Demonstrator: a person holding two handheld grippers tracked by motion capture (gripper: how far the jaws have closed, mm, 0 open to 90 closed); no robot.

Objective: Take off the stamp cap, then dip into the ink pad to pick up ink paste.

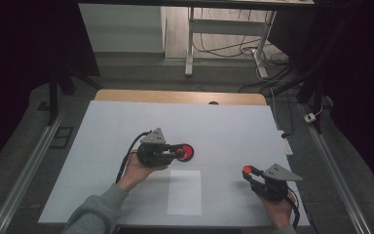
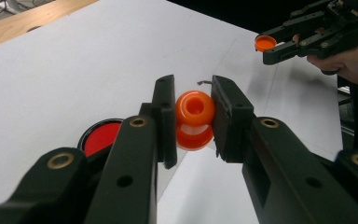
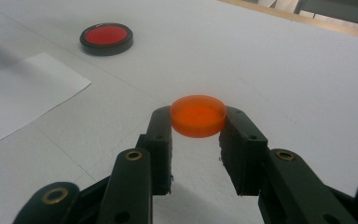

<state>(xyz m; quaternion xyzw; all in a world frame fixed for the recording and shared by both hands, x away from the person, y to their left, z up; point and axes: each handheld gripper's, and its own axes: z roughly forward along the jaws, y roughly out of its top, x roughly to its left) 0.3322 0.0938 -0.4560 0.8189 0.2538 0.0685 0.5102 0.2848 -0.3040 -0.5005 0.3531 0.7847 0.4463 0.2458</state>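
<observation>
White-covered tabletop (image 1: 126,122) under dim light, paper sheet (image 1: 184,191) near centre. Left gripper (image 2: 195,116) clenched on small orange bottle (image 2: 194,120), mouth outward, beside red-and-black disc (image 2: 101,136). Right gripper (image 3: 198,122) pinching orange cap (image 3: 198,115) level at right, likely ready for capping.

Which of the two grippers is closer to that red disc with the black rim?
The left gripper: its jaws sit right beside the red disc. The right gripper holds an orange cap well off to the disc's right, nearer the person.
</observation>
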